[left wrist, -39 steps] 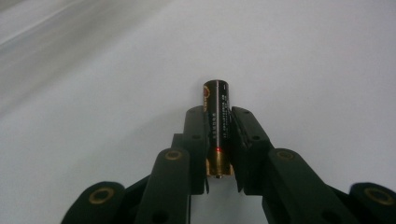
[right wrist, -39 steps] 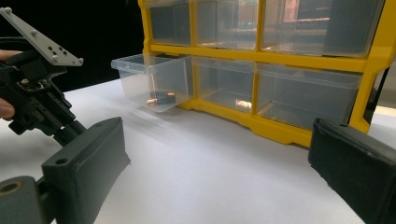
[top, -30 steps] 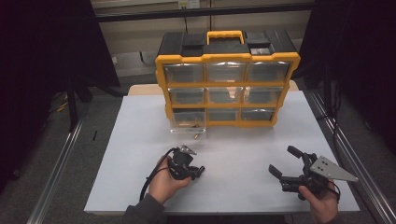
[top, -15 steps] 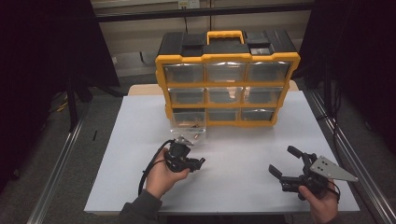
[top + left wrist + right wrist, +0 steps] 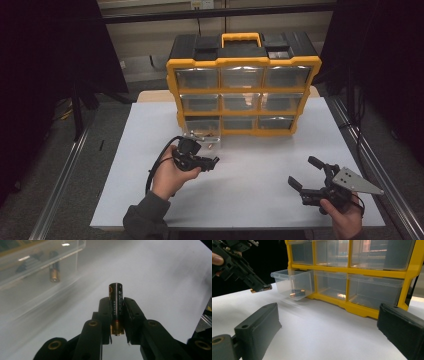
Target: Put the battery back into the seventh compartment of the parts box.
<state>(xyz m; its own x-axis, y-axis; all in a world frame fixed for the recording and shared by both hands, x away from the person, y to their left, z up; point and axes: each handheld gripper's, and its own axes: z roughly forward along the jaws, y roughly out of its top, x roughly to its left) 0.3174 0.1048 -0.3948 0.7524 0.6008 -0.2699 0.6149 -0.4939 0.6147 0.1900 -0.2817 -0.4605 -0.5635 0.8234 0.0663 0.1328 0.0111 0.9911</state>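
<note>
- The step in hand looks like carrying a battery: the left gripper (image 5: 212, 162) has its two black jaws clamped on the sides of a small black cylindrical battery with a copper-coloured end (image 5: 116, 305), held clear of the table just in front of the pulled-out clear plastic drawer (image 5: 292, 283).
- That drawer juts from the bottom-left slot of the yellow-framed organiser cabinet with a black top and yellow handle (image 5: 243, 50); inside it lie at least one or two more batteries of the same kind (image 5: 297, 293).
- Whether the held battery is bound into the drawer or away from it, I cannot tell. If into it, the next move calls for bringing the tip over the drawer's open top and parting the jaws; if away, lowering it onto the white table sheet (image 5: 250, 175).
- The right gripper (image 5: 307, 175) rests well to the right of the drawer, jaws wide apart, empty.
- The battery is smooth and glossy with fine print; the drawers are thin, glassy, see-through; the jaws are matte moulded plastic.
</note>
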